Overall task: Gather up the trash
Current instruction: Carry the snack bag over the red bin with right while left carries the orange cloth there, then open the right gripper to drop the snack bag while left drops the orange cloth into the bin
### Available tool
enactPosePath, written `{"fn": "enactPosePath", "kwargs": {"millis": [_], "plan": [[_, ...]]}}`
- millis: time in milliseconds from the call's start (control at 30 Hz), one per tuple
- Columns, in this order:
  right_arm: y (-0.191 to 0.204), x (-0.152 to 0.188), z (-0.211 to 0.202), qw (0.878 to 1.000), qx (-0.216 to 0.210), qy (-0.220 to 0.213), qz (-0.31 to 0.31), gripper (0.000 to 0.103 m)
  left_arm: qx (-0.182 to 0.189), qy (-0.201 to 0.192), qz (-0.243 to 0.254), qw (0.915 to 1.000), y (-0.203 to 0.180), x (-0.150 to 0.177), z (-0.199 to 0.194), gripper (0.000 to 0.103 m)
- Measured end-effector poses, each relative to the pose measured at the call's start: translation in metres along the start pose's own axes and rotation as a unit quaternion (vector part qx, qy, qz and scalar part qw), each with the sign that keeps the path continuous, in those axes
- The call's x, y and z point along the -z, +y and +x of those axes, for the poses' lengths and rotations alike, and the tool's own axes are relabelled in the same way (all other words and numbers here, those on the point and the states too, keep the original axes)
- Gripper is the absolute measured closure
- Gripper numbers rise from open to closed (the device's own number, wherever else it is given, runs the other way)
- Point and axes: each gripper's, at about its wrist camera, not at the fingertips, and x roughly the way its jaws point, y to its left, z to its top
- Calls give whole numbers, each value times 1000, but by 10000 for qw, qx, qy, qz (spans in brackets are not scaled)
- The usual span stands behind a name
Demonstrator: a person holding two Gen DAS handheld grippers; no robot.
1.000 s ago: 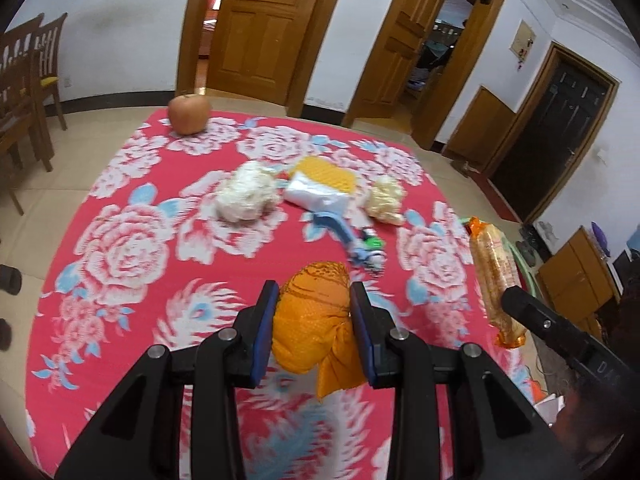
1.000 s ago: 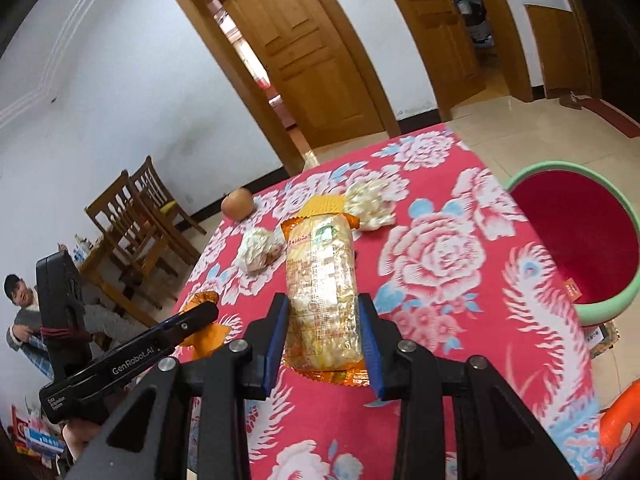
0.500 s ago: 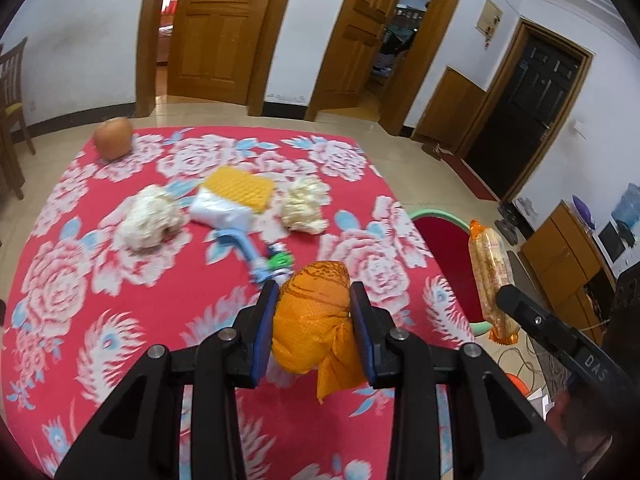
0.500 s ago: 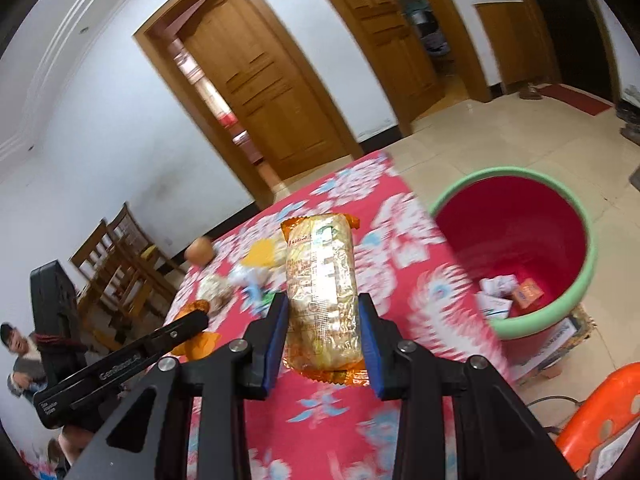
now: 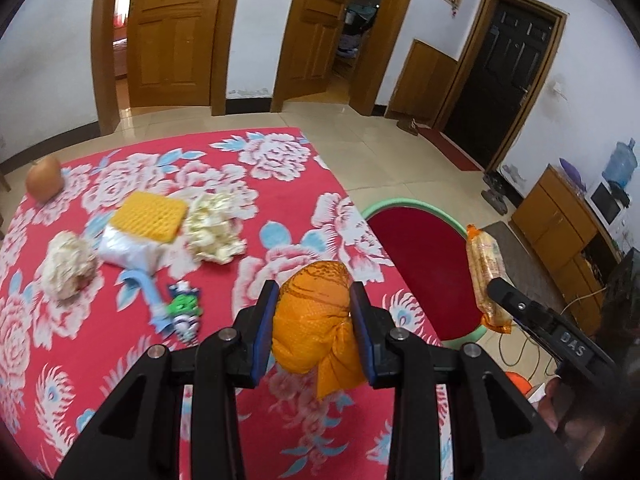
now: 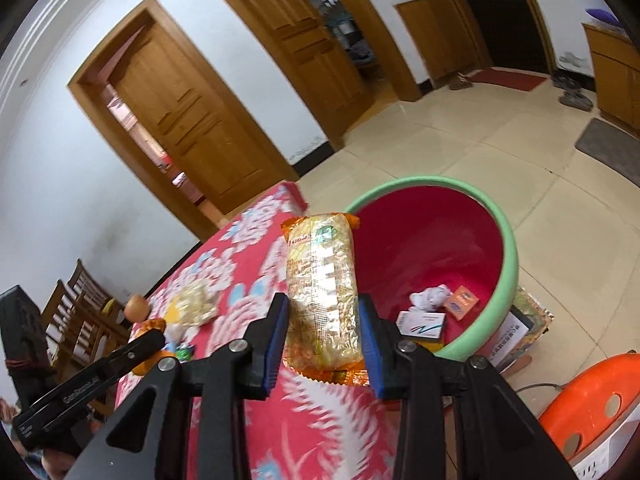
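1. The left hand-held gripper (image 5: 313, 330) is clamped on a knotted orange bag (image 5: 316, 320); the right hand-held gripper (image 6: 323, 342) is clamped on a long snack packet (image 6: 322, 292), which stands up between its pads.
2. Only the right wrist view looks into the red bin (image 6: 508, 248) with the green rim: a white box (image 6: 422, 324), a crumpled tissue (image 6: 430, 297) and a small orange box (image 6: 462, 303) lie inside.
3. Only the left wrist view shows clearly the counter (image 5: 280, 216) with an apple (image 5: 45, 178) at 10 o'clock, a yellow sponge (image 5: 149, 218), two paper wads and a toy.
4. In the right view these things are blurred.
5. The bin is at 2 o'clock from the packet, near it.
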Motion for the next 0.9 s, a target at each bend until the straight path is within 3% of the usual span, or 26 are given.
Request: {"fn": "enactPosePath", "kwargs": {"millis": [67,433,533,900], "plan": [[-5,-1,11,9998,190,62,40,66,2,43,20,10000,-5,-3,8,67],[-34,-7,34,9985,397,230,288,62,-75,188,182,9996,-26,-13,38,67],[-36,-10,35,9985,367,255,313,56,-49,226,263,9994,-35,-16,45,67],[-50,-17,-2,9964,332,-280,733,45,128,255,588,9979,-77,-21,82,67]]}}
